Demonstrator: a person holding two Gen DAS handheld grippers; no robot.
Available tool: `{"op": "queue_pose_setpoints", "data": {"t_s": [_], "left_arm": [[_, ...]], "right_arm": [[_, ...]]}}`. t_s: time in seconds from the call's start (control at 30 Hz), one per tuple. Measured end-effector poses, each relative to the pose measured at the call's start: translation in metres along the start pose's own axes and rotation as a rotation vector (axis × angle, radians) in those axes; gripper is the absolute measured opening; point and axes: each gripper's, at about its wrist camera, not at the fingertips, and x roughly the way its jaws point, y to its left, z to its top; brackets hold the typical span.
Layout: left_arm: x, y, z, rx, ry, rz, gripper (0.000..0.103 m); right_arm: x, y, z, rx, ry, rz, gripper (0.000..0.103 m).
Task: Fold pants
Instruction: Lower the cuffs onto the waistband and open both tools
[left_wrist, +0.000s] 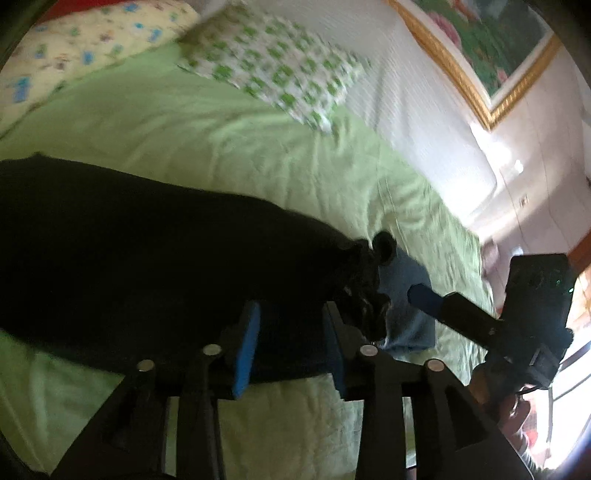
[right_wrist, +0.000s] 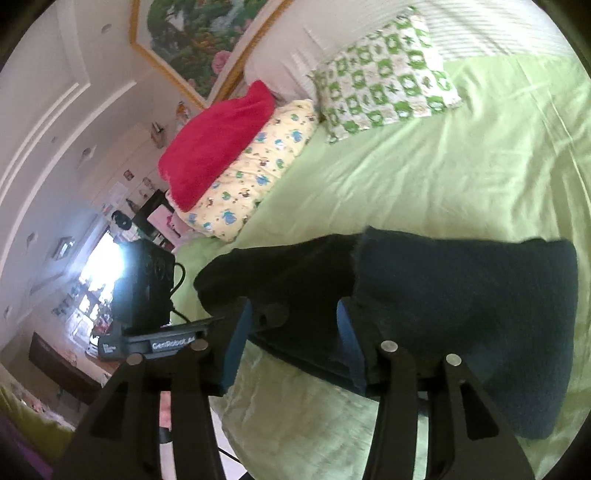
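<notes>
**Claws spread over dark pants on bed**

Left claw (left_wrist: 291, 345): jaws apart, blue pads either side of the pants' (left_wrist: 147, 258) near edge, gripping nothing. Right claw (right_wrist: 291, 345): likewise apart, pads astride dark fabric, no grip seen. Pants lie flat on the green bedsheet (right_wrist: 424, 177). Patterned pillow (right_wrist: 384, 74) near headboard.
</notes>
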Motion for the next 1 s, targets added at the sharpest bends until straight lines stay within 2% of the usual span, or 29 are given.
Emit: {"op": "queue_pose_setpoints", "data": {"t_s": [0.33, 0.47, 0.7, 0.8, 1.0], "left_arm": [[-0.045, 0.040, -0.013, -0.171, -0.093, 0.030, 0.036], [-0.071, 0.053, -0.022, -0.239, -0.180, 0.071, 0.036], [-0.104, 0.077, -0.042, -0.343, -0.243, 0.125, 0.036], [-0.115, 0.089, -0.049, -0.406, -0.282, 0.133, 0.046], [-0.117, 0.107, -0.047, -0.454, -0.288, 0.186, 0.047]], "right_arm": [[0.029, 0.018, 0.006, -0.051, 0.053, 0.032, 0.055], [0.041, 0.027, 0.010, -0.072, 0.068, 0.051, 0.061], [0.066, 0.041, 0.022, -0.118, 0.111, 0.089, 0.065], [0.082, 0.046, 0.028, -0.142, 0.144, 0.095, 0.066], [0.114, 0.054, 0.040, -0.163, 0.183, 0.111, 0.066]]}}
